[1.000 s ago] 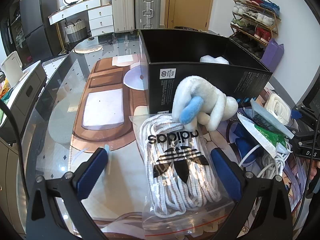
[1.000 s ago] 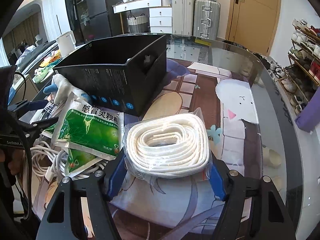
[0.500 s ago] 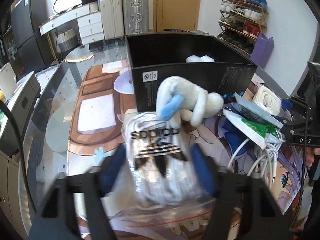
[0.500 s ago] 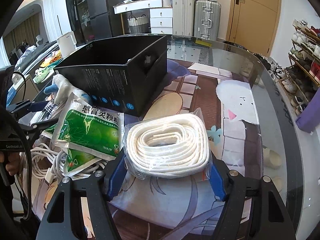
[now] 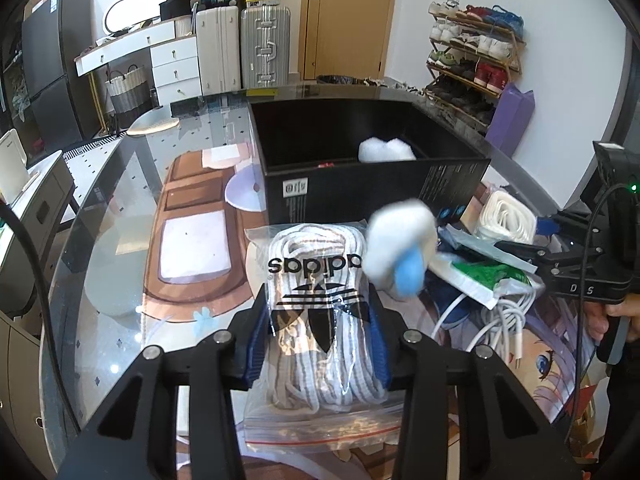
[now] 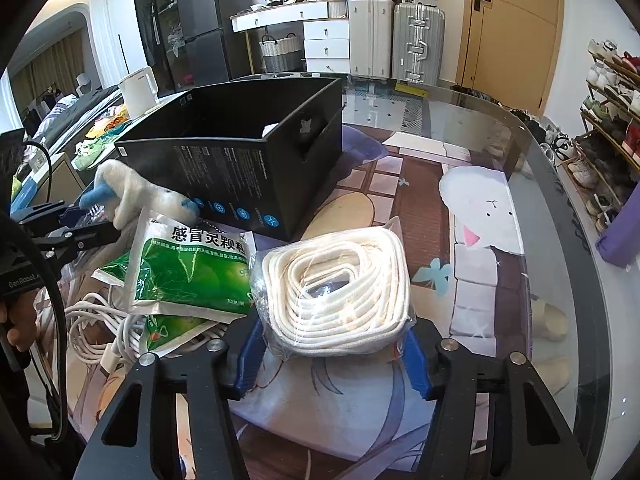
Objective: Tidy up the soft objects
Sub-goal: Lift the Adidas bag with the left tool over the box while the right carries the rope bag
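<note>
A clear zip bag of white striped laces (image 5: 316, 264) with a black logo lies between the blue pads of my left gripper (image 5: 319, 320). Its jaws are closing and the pads press the bag's sides. A white and blue plush toy (image 5: 402, 252) rests blurred against the bag's far right corner. My right gripper (image 6: 334, 344) is closing too, its pads squeezing a bagged coil of white rope (image 6: 332, 280). Behind both stands an open black box (image 5: 372, 192) with something white and soft (image 5: 386, 151) inside.
Green medicine sachets (image 6: 188, 268) and a tangle of white cable (image 6: 100, 328) lie between the two grippers. The glass table's curved edge (image 6: 560, 184) runs along the right. Beyond it stand a shoe rack (image 6: 612, 120) and suitcases (image 6: 416, 44).
My left jaws went from wide apart to pressed on the laces bag, and the plush toy shifted to the bag's right. My right jaws narrowed and bunched up the rope bag.
</note>
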Demonstrator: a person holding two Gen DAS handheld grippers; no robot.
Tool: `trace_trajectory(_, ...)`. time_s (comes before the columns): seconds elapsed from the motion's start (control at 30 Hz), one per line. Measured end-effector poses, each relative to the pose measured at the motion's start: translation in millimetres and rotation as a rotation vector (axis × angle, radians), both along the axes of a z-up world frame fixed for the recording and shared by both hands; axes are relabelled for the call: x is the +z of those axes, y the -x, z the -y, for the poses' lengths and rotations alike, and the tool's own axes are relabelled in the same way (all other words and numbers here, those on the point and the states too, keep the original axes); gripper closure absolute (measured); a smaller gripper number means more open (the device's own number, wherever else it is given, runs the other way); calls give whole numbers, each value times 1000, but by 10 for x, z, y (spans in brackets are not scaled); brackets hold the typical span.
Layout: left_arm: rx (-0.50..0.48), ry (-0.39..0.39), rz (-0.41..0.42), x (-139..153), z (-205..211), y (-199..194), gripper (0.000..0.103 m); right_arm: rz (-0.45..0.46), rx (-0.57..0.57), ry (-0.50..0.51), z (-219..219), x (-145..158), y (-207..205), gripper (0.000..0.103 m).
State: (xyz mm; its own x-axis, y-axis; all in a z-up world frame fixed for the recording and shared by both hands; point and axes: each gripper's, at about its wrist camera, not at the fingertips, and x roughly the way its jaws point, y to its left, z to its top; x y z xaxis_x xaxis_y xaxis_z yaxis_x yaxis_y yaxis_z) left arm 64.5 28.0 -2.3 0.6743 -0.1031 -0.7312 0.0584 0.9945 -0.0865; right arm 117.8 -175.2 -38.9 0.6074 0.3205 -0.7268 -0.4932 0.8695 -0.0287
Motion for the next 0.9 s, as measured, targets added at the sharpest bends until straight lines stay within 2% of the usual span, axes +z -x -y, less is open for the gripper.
trace_trajectory(0.9, 33, 21, 118, 355, -66, 154, 62, 135, 34, -69, 2, 436, 292, 47)
